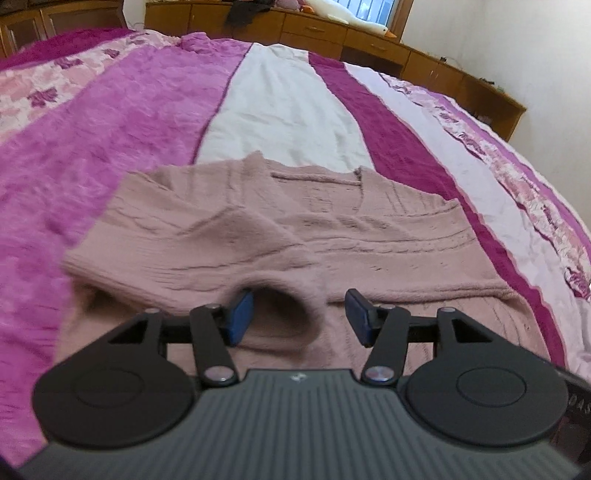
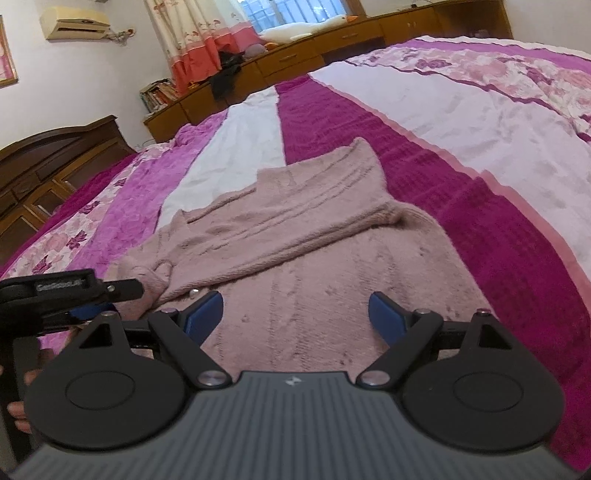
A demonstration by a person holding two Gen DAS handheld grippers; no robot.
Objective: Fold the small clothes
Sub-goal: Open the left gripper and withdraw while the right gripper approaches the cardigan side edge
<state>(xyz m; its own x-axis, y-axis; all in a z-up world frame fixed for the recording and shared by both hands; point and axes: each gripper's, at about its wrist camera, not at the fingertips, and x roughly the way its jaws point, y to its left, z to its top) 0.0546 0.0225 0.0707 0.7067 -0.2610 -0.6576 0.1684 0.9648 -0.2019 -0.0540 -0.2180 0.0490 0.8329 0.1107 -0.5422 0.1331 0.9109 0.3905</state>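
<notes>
A dusty-pink knitted sweater (image 1: 280, 236) lies on the bed, with both sleeves folded across its body. My left gripper (image 1: 299, 317) is open and empty, just above a raised loop of sleeve cuff (image 1: 280, 314) at the sweater's near edge. In the right wrist view the sweater (image 2: 295, 236) stretches away from me. My right gripper (image 2: 295, 317) is open and empty, low over the sweater's lower body. The left gripper (image 2: 92, 295) shows at that view's left edge, by the cuff.
The bed cover (image 1: 129, 129) has magenta, white and floral stripes and spreads wide on all sides. Wooden cabinets (image 1: 388, 48) with a plush goose (image 2: 303, 29) run along the far wall. A dark headboard (image 2: 55, 147) stands at the left.
</notes>
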